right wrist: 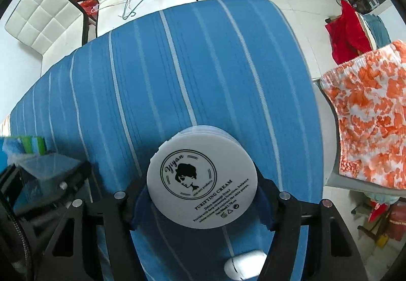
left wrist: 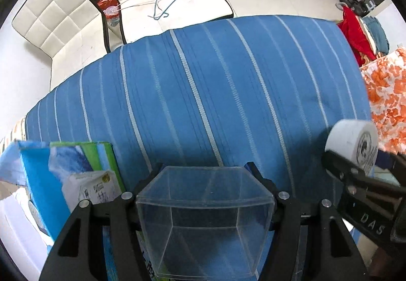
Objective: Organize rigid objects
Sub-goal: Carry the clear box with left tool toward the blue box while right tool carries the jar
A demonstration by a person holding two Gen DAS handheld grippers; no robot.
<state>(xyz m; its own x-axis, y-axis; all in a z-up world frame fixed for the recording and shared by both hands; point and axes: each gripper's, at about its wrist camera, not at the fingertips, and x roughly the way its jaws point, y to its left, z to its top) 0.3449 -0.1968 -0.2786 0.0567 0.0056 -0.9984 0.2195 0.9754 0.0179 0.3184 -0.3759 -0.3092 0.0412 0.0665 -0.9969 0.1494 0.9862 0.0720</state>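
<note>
White plastic cream jar (right wrist: 202, 179), printed "Yiyan" and "PURIFYING CREAM", sits clamped in the right gripper (right wrist: 203, 201) above the blue striped cloth (right wrist: 177, 78). Over the cloth's near edge the left gripper (left wrist: 205, 201) squeezes a clear plastic box (left wrist: 205, 217), beside a green-and-blue carton (left wrist: 76, 169) at the near left corner.

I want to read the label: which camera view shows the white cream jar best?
The right wrist view: the white cream jar faces the camera, its label readable. The left wrist view shows it only at the right edge, side-on.
</note>
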